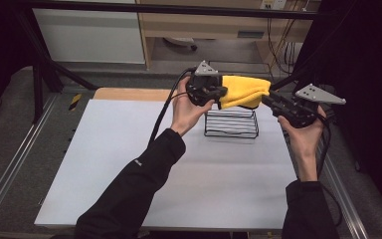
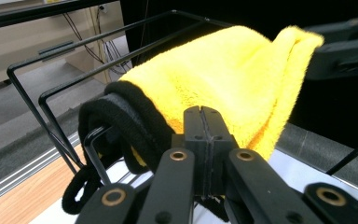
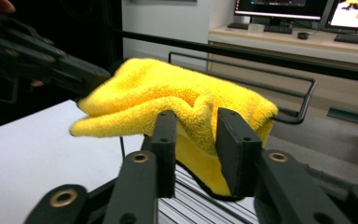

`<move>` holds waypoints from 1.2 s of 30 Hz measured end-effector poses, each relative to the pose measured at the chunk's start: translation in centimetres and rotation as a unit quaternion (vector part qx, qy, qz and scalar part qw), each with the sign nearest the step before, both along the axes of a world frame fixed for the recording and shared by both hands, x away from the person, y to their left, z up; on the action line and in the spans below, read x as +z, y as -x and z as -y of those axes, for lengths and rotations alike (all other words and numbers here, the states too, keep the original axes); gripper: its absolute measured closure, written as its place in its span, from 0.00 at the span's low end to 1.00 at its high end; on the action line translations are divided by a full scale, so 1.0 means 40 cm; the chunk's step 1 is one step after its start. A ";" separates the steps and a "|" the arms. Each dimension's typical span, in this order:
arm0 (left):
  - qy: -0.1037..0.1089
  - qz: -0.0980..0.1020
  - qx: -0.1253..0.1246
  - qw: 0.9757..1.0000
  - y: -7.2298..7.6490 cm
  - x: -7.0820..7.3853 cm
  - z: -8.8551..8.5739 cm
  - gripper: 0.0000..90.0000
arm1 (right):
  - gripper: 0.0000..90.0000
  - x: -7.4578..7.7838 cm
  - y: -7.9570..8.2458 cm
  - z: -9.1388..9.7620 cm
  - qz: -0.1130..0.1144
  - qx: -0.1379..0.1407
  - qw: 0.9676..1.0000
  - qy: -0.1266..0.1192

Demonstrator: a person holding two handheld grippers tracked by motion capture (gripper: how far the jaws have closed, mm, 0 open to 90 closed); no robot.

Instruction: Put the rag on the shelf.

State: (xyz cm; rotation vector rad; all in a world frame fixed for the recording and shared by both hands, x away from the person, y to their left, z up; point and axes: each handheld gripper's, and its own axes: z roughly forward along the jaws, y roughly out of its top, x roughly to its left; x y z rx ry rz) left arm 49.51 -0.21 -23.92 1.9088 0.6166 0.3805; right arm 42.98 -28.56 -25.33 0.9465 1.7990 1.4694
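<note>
The yellow cloth [image 1: 243, 91] lies draped over the wire rack [image 1: 231, 124], at 12 o'clock on the surface [image 1: 129, 164]. The left tool [image 1: 218, 92] is closed on its edge to keep it in place; the right tool [image 1: 268, 99] stands apart around the other end, seemingly releasing.

No legible text, labels or numbers.

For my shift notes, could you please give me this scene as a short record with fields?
work in hand: a yellow cloth held over a black wire rack
left gripper: jaws closed together at the cloth's black-edged end
right gripper: jaws apart, a fold of cloth between them; whether the pads press on it I cannot tell
rack: stands on the white table, under the cloth
cloth: bunched, sagging between the two grippers
</note>
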 end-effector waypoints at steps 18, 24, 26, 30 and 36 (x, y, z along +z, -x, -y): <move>-0.031 -0.003 0.004 1.000 -0.021 -0.077 0.008 1.00 | 1.00 -0.097 -0.078 -0.026 -0.069 -0.004 0.997 -0.030; -0.034 -0.008 0.006 0.999 -0.030 -0.100 0.014 0.99 | 0.99 -0.118 -0.092 -0.023 -0.078 -0.014 0.997 -0.027; -0.033 -0.009 0.002 0.999 -0.029 -0.103 0.012 0.97 | 0.96 -0.117 -0.091 -0.023 -0.078 -0.011 0.997 -0.027; -0.025 -0.008 -0.009 1.000 -0.018 -0.101 -0.003 0.92 | 0.86 -0.107 -0.073 -0.024 -0.070 0.000 0.997 -0.024; -0.025 -0.007 -0.010 1.000 0.019 -0.106 -0.041 0.75 | 0.65 -0.089 -0.034 -0.025 -0.067 0.015 0.997 -0.024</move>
